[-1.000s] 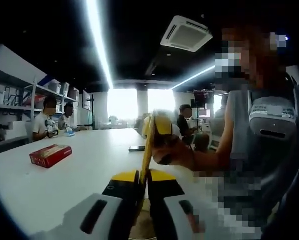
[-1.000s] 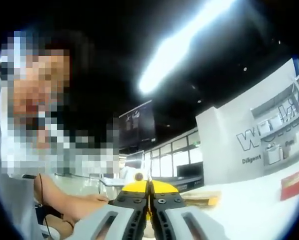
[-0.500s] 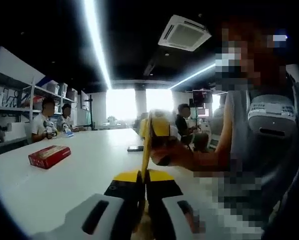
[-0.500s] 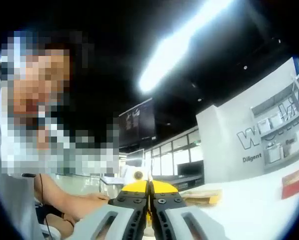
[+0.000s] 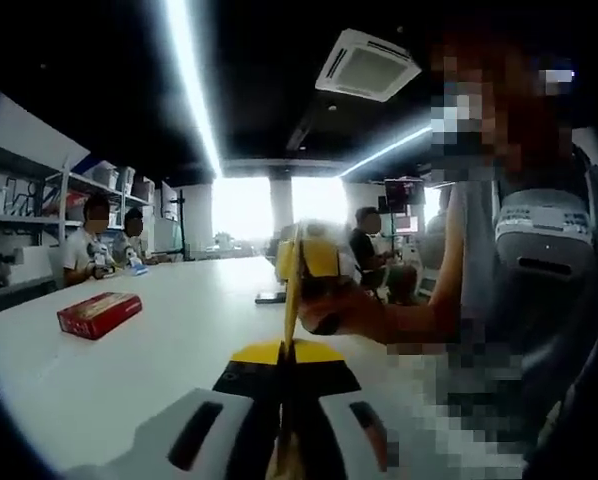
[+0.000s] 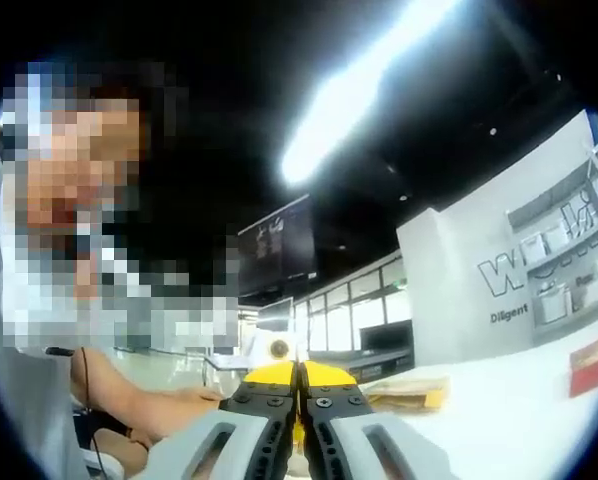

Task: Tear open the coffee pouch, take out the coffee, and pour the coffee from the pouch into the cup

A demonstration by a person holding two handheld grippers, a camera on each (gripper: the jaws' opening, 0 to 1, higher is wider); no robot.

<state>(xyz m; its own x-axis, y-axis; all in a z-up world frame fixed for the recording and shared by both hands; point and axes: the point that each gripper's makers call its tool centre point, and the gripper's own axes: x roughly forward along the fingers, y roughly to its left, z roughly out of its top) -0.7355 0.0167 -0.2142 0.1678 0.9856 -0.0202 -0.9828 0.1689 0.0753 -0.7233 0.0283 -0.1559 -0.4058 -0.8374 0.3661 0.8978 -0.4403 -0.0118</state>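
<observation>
Up in the air, the left gripper [image 5: 287,352] pinches the thin yellow coffee pouch [image 5: 297,268] edge-on above the white table [image 5: 129,360]. The right gripper [image 6: 298,372] squeezes its other end, jaws closed tight.

A long white table [image 5: 179,320] runs toward bright far windows [image 5: 279,205]; a red box [image 5: 99,312] lies on its left side, a dark phone [image 5: 271,297] farther along; two seated people [image 5: 104,240] by the left shelves [image 5: 39,200]; another person [image 5: 367,240] sits far right; ceiling air unit [image 5: 364,65] overhead.
</observation>
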